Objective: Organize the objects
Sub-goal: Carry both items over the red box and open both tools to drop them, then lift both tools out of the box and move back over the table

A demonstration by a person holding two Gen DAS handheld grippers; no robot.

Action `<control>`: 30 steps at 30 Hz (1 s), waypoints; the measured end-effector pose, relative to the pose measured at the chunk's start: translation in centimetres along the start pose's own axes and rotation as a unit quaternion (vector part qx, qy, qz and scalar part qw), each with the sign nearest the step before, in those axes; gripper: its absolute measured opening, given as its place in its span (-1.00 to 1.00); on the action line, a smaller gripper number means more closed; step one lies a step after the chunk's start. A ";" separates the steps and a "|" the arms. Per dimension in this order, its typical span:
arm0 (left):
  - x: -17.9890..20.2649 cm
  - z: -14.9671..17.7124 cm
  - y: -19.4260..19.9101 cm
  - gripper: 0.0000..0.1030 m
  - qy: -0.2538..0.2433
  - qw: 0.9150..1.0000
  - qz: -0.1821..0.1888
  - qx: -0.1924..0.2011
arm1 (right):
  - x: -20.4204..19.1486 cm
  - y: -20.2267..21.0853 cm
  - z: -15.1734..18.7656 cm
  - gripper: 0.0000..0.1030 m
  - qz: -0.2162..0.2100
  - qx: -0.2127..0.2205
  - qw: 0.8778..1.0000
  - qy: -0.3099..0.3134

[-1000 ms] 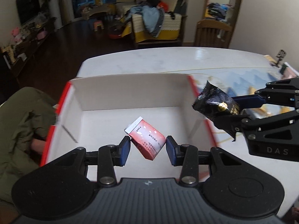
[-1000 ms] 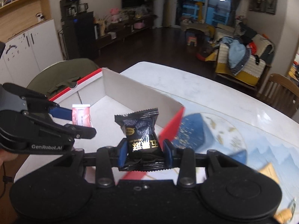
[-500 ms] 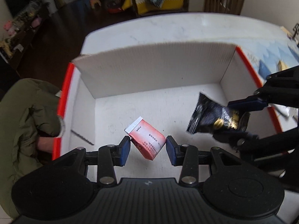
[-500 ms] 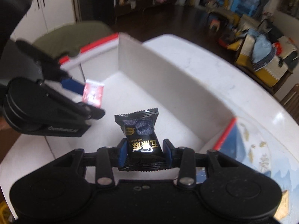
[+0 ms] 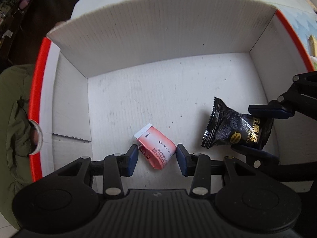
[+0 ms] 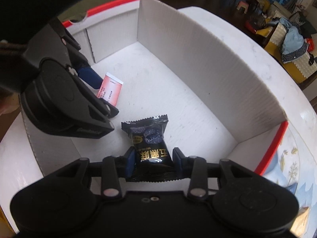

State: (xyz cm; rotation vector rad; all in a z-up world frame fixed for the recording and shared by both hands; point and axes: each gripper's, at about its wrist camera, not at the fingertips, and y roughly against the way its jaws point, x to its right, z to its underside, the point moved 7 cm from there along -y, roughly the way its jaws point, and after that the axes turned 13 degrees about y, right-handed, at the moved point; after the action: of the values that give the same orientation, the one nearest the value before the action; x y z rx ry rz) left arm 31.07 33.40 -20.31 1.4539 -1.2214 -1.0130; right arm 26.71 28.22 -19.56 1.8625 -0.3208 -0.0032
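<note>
Left wrist view: left gripper [image 5: 156, 157] points steeply down into a white cardboard box [image 5: 158, 29] with red-edged rims. Blue pads sit either side of a pink sachet [image 5: 155, 150]; sachet is tilted, its white sealed end toward 11 o'clock, pinched across its lower part between the two pads. Box floor below it is bare white corrugate with a few dark specks. At 3 o'clock the right gripper [image 5: 255, 130] reaches in from the right edge, clamped on a black snack packet [image 5: 231, 127] with gold lettering; packet's crimped end points to 11 o'clock. Olive-green fabric [image 5: 13, 109] lies outside the box at 9 o'clock.

Right wrist view: right gripper [image 6: 152, 161] narrow, pads pressed onto the lower half of the black snack packet [image 6: 148, 136], which stands upright, serrated top toward 12 o'clock, over the box [image 6: 198, 59] floor. At 10 o'clock the left gripper [image 6: 101, 91] comes in from the left with the pink sachet [image 6: 110, 88] between its fingers, above the floor near the box's far-left corner. The box rests on a white worktop [image 6: 247, 43]; a blue printed mat [image 6: 293, 170] shows at 4 o'clock beyond the red rim
</note>
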 end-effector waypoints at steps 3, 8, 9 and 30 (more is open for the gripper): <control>-0.1 0.2 -0.4 -0.20 0.006 1.000 0.005 -0.011 | -0.2 -0.1 0.3 -0.24 0.002 -0.006 1.000 0.000; -0.1 0.7 -0.6 -0.20 0.010 1.000 0.006 -0.021 | 0.2 -0.8 0.2 -0.21 0.005 -0.012 1.000 -0.005; -0.1 0.7 -0.5 -0.19 0.010 1.000 0.006 -0.020 | 0.3 -0.7 0.2 -0.17 0.005 -0.012 1.000 -0.006; 1.7 2.0 9.3 0.22 -0.008 0.992 0.028 0.127 | 0.4 8.1 1.6 0.05 0.002 0.104 0.994 -0.024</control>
State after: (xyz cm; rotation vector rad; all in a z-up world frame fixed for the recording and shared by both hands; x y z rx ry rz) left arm 27.55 30.95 -11.60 1.5979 -1.4354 -0.8566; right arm 25.07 24.44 -12.42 2.0708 -0.3686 -0.0119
